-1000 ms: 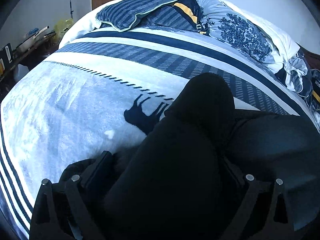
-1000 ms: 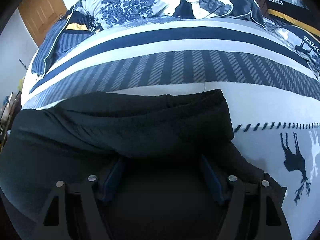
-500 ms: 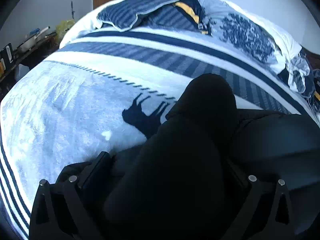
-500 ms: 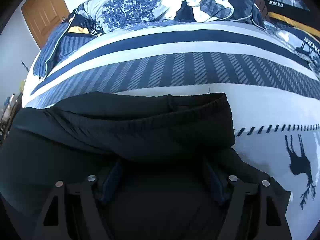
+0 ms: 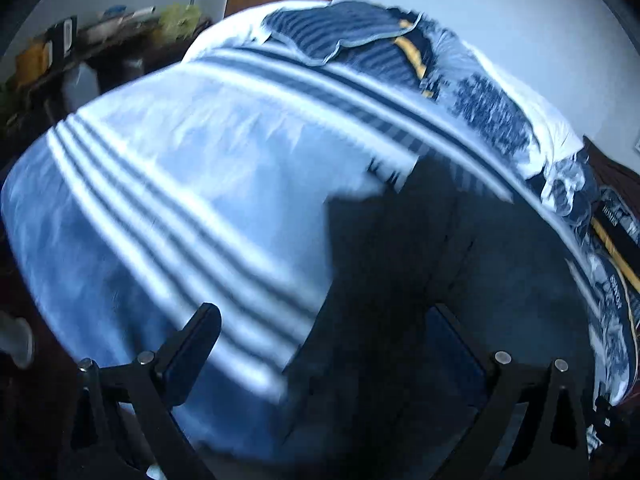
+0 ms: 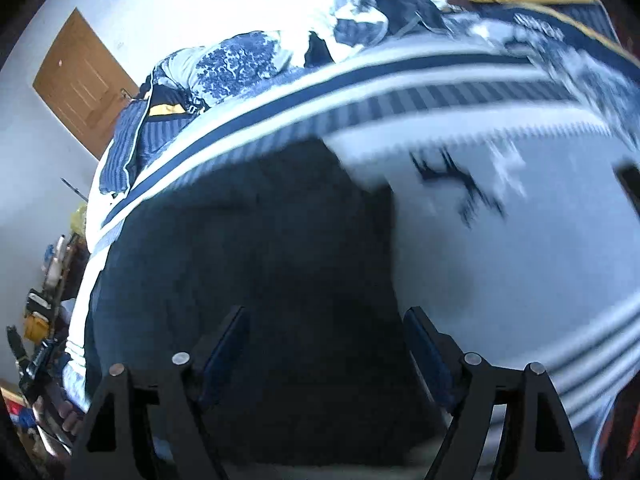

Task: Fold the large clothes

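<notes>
Since a second ago both grippers have pulled back and up, off the black garment [image 5: 440, 280], which lies folded flat on the striped blanket [image 5: 180, 184]. This fold is judged complete.

Left gripper [image 5: 320, 344]: spread wide, holding nothing.

Right gripper [image 6: 324, 344]: jaws have just been opening; they stand apart above the garment, with nothing pinched.

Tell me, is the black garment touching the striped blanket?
Touching. Left wrist view shows the black garment lying flat on the striped blanket.
</notes>
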The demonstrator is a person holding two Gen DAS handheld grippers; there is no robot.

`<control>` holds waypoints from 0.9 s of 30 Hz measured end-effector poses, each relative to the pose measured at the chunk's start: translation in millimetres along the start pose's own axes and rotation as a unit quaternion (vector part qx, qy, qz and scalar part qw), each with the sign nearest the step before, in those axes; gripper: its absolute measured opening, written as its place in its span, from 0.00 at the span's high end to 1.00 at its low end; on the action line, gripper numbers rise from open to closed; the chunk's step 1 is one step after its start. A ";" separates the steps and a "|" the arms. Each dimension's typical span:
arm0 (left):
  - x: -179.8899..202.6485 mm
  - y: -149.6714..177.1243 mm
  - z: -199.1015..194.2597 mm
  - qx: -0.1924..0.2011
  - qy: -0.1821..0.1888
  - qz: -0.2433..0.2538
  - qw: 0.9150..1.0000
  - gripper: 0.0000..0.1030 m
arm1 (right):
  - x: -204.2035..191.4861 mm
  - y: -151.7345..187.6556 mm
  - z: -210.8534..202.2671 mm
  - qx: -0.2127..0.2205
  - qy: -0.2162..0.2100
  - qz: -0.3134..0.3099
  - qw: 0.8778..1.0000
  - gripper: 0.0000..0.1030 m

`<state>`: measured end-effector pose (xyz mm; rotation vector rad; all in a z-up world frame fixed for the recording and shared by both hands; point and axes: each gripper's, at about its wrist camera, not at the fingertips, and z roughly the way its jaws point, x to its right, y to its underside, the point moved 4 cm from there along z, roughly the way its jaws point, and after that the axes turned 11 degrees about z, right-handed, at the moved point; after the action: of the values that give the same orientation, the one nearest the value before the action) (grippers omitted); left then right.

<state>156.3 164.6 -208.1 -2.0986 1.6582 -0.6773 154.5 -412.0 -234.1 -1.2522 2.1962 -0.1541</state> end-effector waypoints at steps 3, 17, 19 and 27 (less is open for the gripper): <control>-6.4 19.7 -2.4 -0.022 0.015 -0.014 1.000 0.03 | 31.0 22.7 -4.2 -0.004 -0.015 0.038 0.999 0.24; 10.0 25.7 16.9 -0.056 0.019 0.005 0.998 0.96 | 39.9 33.4 -5.8 -0.014 0.021 0.037 0.999 0.96; 8.6 26.2 18.4 -0.060 -0.004 0.003 0.998 0.98 | 43.5 32.8 -4.0 -0.014 0.048 0.040 0.998 0.97; -14.7 22.2 -0.4 -0.034 0.014 -0.061 0.997 0.99 | 42.2 33.9 -12.1 -0.010 0.067 0.020 0.998 0.98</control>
<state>135.8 173.8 -222.3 -2.2630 1.6000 -0.6983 106.7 -430.1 -255.7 -1.2384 2.3406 -0.2063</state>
